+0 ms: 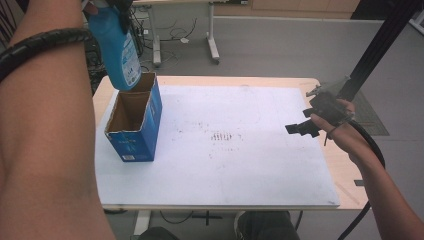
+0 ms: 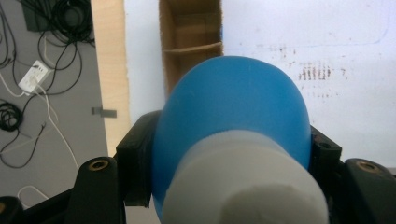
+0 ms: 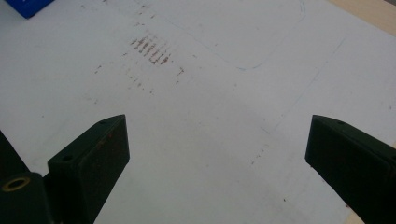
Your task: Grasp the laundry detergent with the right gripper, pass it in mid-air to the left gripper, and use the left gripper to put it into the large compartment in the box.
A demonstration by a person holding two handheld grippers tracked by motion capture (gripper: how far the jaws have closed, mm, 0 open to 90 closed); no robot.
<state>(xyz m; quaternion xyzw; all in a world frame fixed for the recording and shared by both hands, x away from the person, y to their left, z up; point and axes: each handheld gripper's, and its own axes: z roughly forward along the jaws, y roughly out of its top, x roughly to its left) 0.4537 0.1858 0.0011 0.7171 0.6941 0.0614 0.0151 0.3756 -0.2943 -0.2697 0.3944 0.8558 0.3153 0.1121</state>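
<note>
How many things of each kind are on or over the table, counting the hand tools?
Bottles: 1, the blue bottle held above the box
Boxes: 1, the open blue box on the white mat
Grippers: 2, the left gripper and right gripper
Total: 4

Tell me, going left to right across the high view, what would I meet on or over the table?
Blue plastic bottle held upside down over the open blue cardboard box → brown-speckled patch on the white mat → black right gripper.
</note>
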